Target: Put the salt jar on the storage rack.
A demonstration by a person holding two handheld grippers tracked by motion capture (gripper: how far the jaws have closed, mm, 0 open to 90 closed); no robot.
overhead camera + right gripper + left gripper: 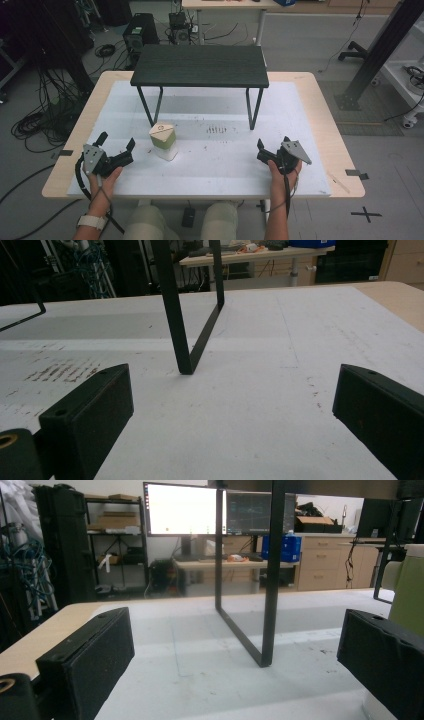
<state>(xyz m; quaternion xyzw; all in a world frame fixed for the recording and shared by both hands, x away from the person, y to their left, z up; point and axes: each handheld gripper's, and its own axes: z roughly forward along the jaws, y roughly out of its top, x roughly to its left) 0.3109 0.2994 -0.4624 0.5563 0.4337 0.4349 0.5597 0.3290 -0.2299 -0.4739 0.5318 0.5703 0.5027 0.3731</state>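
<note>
A small box (162,140) with a cream top, green sides and a white base stands on the white mat, left of the middle. My left gripper (116,141) rests near the front left, just left of the box, held in a hand, jaws open with nothing between them. In the left gripper view the left gripper (235,655) stands wide apart, with the green box (407,595) at the right edge behind one jaw. My right gripper (273,143) sits at the front right, open and empty. The right gripper view shows the right gripper (232,410) over bare mat.
A low black bench (200,65) on thin metal legs stands at the far middle of the white mat (210,170); one leg frame (270,580) faces the left gripper, another leg frame (185,330) faces the right. Cables, computers and desks surround the table.
</note>
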